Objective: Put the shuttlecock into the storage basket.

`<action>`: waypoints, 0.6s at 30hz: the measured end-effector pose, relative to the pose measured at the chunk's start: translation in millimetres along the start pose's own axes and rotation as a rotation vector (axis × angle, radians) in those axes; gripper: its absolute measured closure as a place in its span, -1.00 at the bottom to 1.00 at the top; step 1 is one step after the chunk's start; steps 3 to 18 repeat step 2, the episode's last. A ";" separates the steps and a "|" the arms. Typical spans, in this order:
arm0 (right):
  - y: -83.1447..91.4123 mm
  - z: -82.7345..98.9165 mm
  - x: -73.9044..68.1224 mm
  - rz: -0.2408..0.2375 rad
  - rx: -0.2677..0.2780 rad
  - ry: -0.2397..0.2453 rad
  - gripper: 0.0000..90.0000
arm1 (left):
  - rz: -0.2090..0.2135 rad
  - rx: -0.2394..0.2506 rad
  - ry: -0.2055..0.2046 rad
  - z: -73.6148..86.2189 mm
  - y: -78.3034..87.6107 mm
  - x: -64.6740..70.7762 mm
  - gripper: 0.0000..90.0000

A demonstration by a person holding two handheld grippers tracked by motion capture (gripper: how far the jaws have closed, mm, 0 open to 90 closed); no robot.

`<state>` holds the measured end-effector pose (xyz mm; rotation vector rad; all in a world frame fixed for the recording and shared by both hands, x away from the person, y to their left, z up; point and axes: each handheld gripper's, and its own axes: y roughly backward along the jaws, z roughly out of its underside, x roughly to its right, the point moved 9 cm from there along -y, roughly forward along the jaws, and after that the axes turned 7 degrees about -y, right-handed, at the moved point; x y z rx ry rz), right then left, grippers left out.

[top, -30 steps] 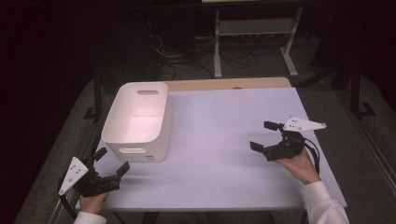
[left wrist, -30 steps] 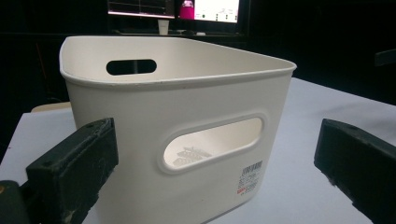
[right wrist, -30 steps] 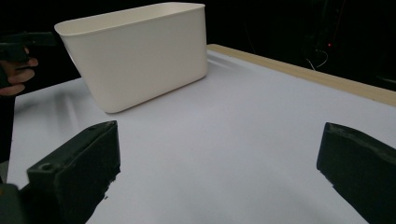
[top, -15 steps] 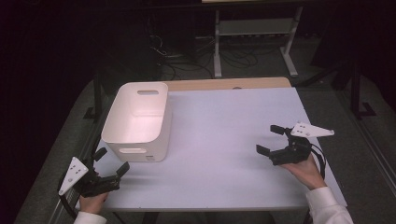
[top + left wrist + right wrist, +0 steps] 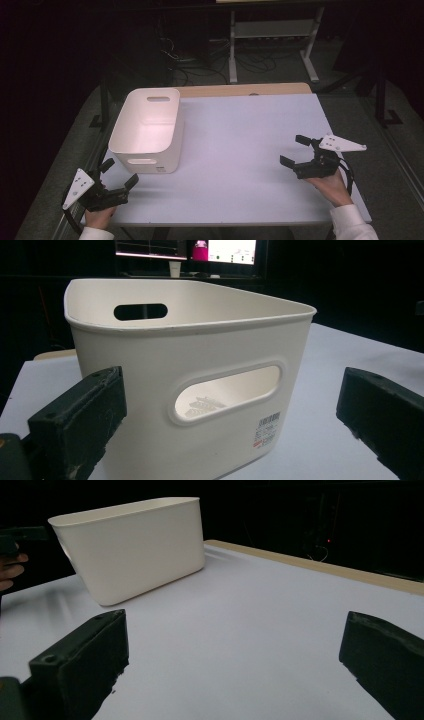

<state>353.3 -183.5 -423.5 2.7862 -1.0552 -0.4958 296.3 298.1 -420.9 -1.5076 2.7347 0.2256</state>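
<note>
A white plastic storage bin with oval handle cut-outs (image 5: 146, 131) stands near the left edge of the pale lavender table (image 5: 240, 150), toward the far corner. A small barcode sticker (image 5: 266, 429) sits low on its near wall, the print too fine to read. The left gripper (image 5: 119, 176), jaws wide, hovers at the near left corner facing the bin. The right gripper (image 5: 294, 150), also wide open, hangs near the right edge, gripping nothing. The bin's base is cut off in the left gripper view.

Bin (image 5: 145, 131): plain cream-white, small barcode label. Tabletop (image 5: 240, 150): pale lavender-white, tan strip at far edge. Gripper (image 5: 296, 151) jaws: black.
</note>
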 end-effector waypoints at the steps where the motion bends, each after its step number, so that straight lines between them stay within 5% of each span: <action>1: 0.0 0.3 0.0 0.001 -0.001 0.002 -1.00 | 0.000 0.000 0.001 0.0 0.0 0.0 -1.00; 18: 0.1 0.8 0.0 0.002 -0.004 0.004 -1.00 | 0.000 0.000 0.001 0.0 0.0 0.0 -1.00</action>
